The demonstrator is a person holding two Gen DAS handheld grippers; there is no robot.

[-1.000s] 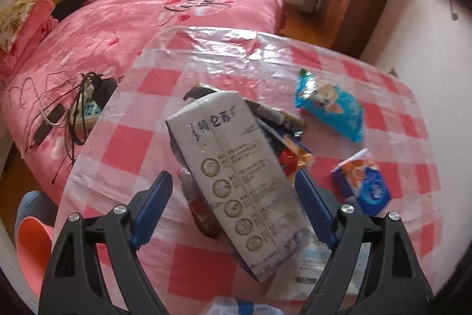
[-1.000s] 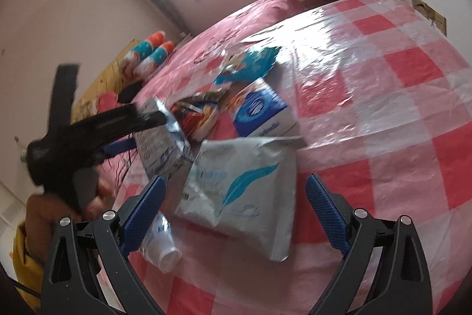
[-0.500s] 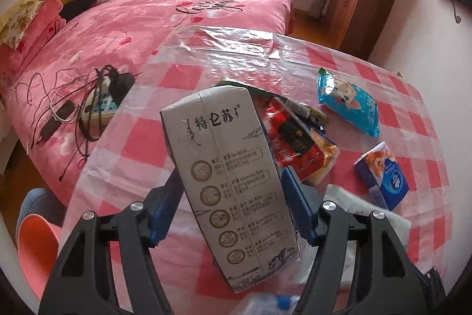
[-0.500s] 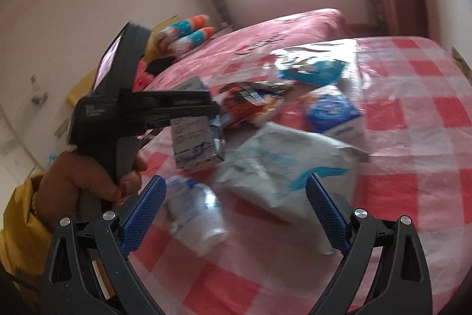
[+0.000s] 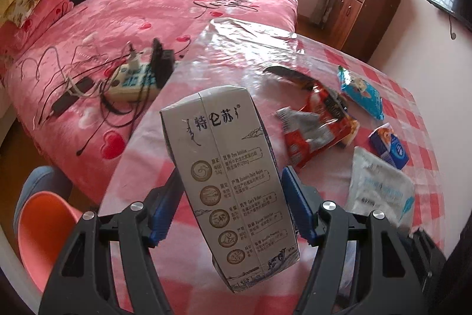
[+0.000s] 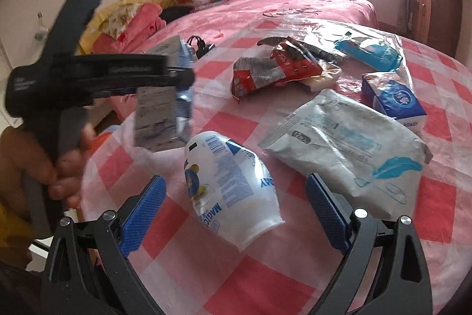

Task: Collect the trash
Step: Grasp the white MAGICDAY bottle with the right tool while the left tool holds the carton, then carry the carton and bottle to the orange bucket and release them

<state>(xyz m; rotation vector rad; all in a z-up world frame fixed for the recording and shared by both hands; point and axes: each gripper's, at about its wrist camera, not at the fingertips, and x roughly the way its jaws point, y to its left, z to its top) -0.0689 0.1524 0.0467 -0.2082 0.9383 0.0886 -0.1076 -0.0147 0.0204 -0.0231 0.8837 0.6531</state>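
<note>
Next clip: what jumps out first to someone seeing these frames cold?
The grey milk carton fills the left wrist view, clamped between the left gripper jaws and lifted off the table. In the right wrist view, a white plastic cup lies on its side on the red-checked cloth, right ahead of the open right gripper. Behind it sit a white pouch and a torn red wrapper.

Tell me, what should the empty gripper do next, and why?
Probably ease the right gripper forward and close on the plastic cup: its jaws stand open around the cup lying on the table, while the left gripper already holds the milk carton.
</note>
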